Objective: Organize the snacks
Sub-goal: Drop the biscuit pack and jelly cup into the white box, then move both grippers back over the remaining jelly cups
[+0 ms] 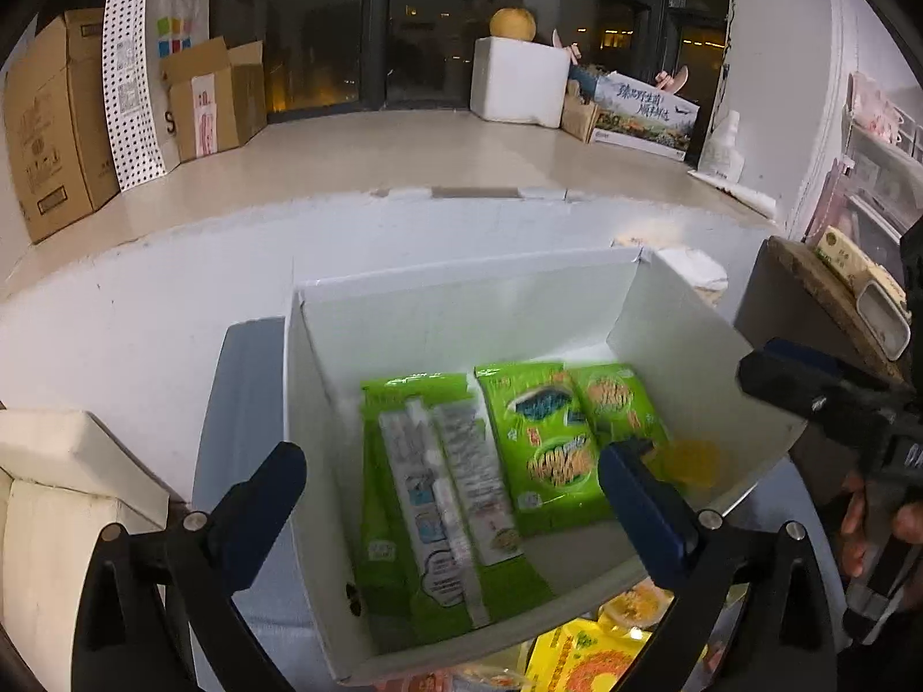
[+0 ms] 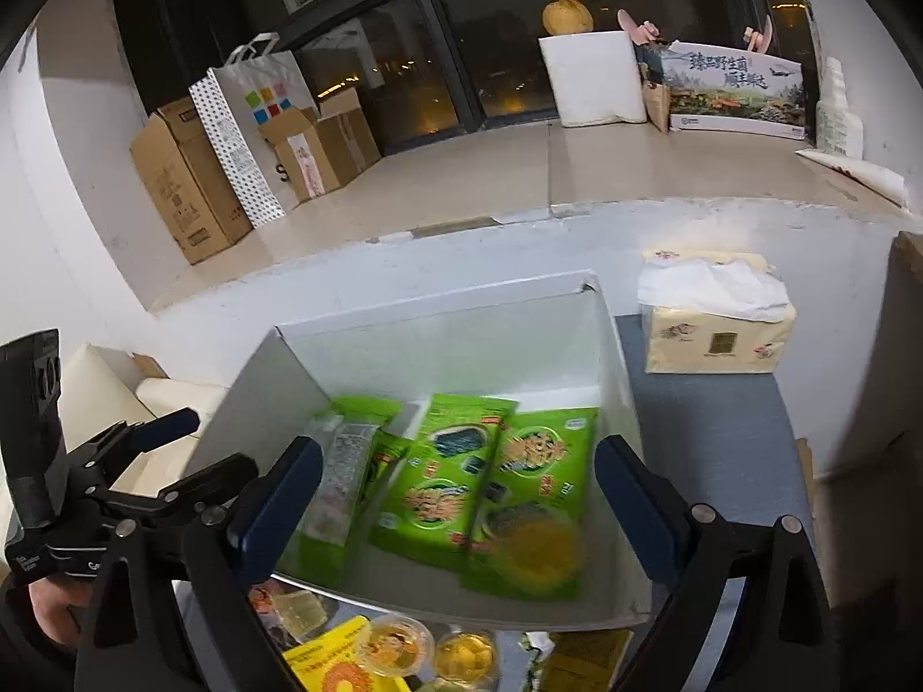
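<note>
A white open box (image 1: pixel 323 403) (image 2: pixel 611 357) holds several green snack packets (image 1: pixel 542 450) (image 2: pixel 450 473) lying flat, one turned label-down (image 1: pixel 438 490). A yellow jelly cup (image 1: pixel 692 461) (image 2: pixel 539 548) is blurred inside the box near its right side. My left gripper (image 1: pixel 456 490) is open and empty above the box. My right gripper (image 2: pixel 461 490) is open and empty above the box; it also shows in the left wrist view (image 1: pixel 807 392). More snacks lie in front of the box: a yellow packet (image 1: pixel 588 663) (image 2: pixel 334 663) and jelly cups (image 2: pixel 398 646).
The box stands on a blue-grey table (image 2: pixel 709 432). A tissue pack (image 2: pixel 715 317) sits at the back right of it. A cream sofa (image 1: pixel 63 490) is at the left. Cardboard boxes (image 1: pixel 52 127) and a paper bag (image 1: pixel 144 75) stand on the window ledge behind.
</note>
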A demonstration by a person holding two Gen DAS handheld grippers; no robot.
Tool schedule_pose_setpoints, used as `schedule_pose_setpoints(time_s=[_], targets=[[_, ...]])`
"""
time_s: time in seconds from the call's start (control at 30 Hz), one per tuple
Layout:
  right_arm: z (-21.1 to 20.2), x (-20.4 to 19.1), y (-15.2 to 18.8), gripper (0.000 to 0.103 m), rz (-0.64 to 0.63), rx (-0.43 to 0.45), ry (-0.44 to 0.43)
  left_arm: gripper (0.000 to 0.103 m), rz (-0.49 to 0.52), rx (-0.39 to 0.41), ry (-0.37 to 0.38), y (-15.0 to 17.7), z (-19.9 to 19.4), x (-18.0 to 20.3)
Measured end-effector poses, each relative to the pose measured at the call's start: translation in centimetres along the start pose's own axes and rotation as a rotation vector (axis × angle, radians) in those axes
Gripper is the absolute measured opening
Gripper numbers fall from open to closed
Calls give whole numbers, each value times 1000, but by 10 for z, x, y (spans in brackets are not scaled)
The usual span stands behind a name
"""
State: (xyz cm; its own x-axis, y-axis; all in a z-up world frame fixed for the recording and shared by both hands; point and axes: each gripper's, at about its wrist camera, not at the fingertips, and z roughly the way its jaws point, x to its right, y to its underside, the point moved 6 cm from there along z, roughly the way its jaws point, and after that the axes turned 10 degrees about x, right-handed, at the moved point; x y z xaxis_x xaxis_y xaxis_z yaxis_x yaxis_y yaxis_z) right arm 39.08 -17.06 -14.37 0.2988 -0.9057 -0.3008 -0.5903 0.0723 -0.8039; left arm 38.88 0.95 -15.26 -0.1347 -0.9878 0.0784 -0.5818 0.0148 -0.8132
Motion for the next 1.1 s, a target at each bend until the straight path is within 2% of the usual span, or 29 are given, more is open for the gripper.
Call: schedule_pose_setpoints(time_s=[0.13, 0.23, 0.33, 0.5, 0.63, 0.77, 0.83, 0.9, 1.0, 1.1], targets=[[-15, -6, -2, 102, -2, 17, -11, 103, -23, 6, -7, 4, -13, -6], [-35, -15, -3, 103, -19, 46, -20, 103, -29, 42, -7, 5, -36, -6], [-56, -26, 1, 103, -29, 54, -47, 103, -11, 59, 11, 13, -64, 2], [-101, -39, 20, 103, -73, 99, -42, 103, 42, 137, 1, 33, -127, 21], [-135, -42, 54, 103, -87, 97, -49, 103, 16, 155, 21, 64, -165, 36], [-160, -30, 108, 103, -62, 101, 26, 103, -68, 140, 16, 108, -186, 46], [-165, -19, 136, 103, -13, 86, 46, 103, -121, 118, 42, 133, -191, 52], [-164, -12, 159, 103, 41, 68, 44, 103, -140, 106, 45, 150, -195, 57], [-147, -8, 182, 103, 21, -20, 69, 103, -152, 77, 49, 174, -198, 65], [-141, -11, 185, 103, 0, -2, 88, 103, -131, 81, 40, 185, -203, 68]])
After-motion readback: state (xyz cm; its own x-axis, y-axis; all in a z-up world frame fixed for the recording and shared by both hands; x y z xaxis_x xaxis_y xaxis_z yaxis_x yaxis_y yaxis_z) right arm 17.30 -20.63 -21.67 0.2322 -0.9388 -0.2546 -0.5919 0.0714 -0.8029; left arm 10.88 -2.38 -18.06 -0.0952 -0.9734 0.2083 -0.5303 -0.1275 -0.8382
